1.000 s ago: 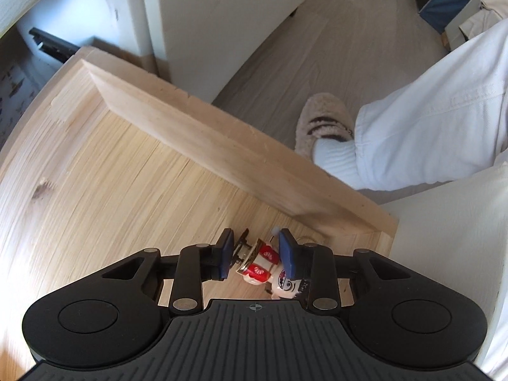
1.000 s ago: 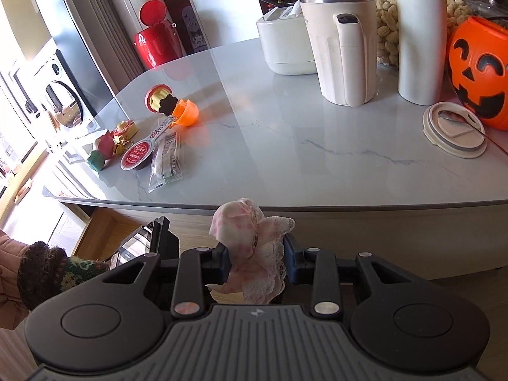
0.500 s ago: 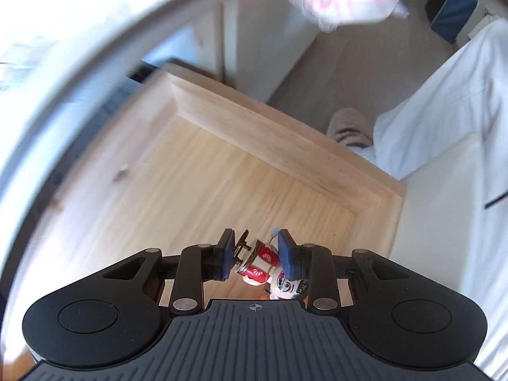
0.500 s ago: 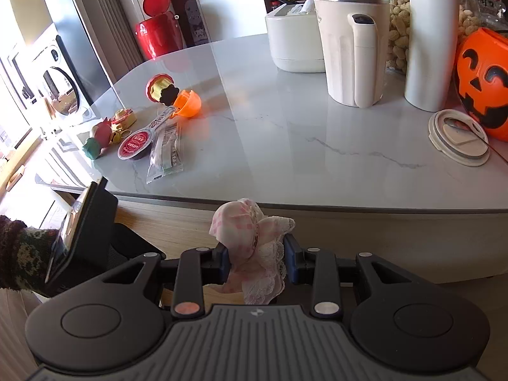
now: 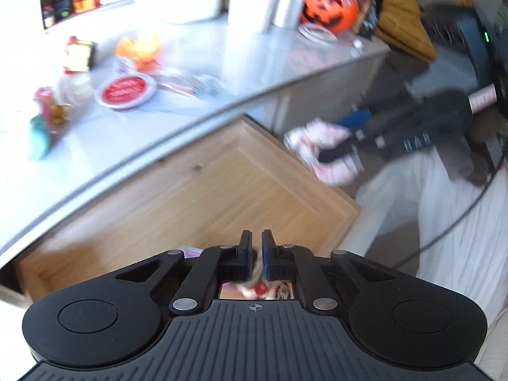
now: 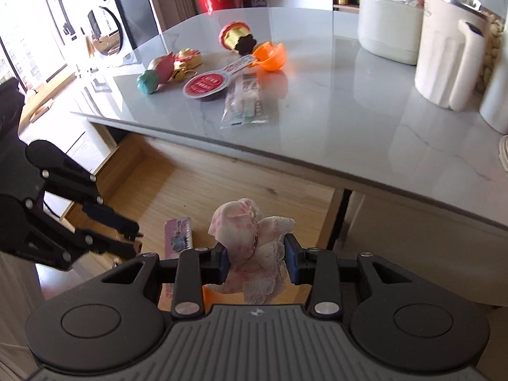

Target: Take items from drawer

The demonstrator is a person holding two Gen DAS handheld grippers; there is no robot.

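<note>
The wooden drawer (image 6: 203, 187) stands pulled out under the grey counter (image 6: 365, 120). My right gripper (image 6: 255, 254) is shut on a pink-and-white lacy cloth (image 6: 247, 222), held above the drawer's front. From the left wrist view the same cloth (image 5: 320, 152) hangs in the right gripper (image 5: 330, 155) beyond the drawer (image 5: 222, 190). My left gripper (image 5: 256, 250) has its fingers nearly together on a small red-and-white toy figure (image 5: 255, 287), mostly hidden behind them. That left gripper (image 6: 131, 238) also shows at the drawer's left side.
A pink packet (image 6: 177, 233) and something orange (image 6: 208, 295) lie in the drawer. On the counter sit a red-lidded cup (image 6: 206, 85), a snack packet (image 6: 244, 101), an orange capsule (image 6: 270, 55), small toys (image 6: 162, 71), a cream jug (image 6: 447, 60) and a pumpkin bucket (image 5: 328, 3).
My left gripper has lifted out of the drawer and swung up toward the counter, its fingers closing tighter on the toy. The right gripper, still holding the cloth, has shifted over the drawer.
</note>
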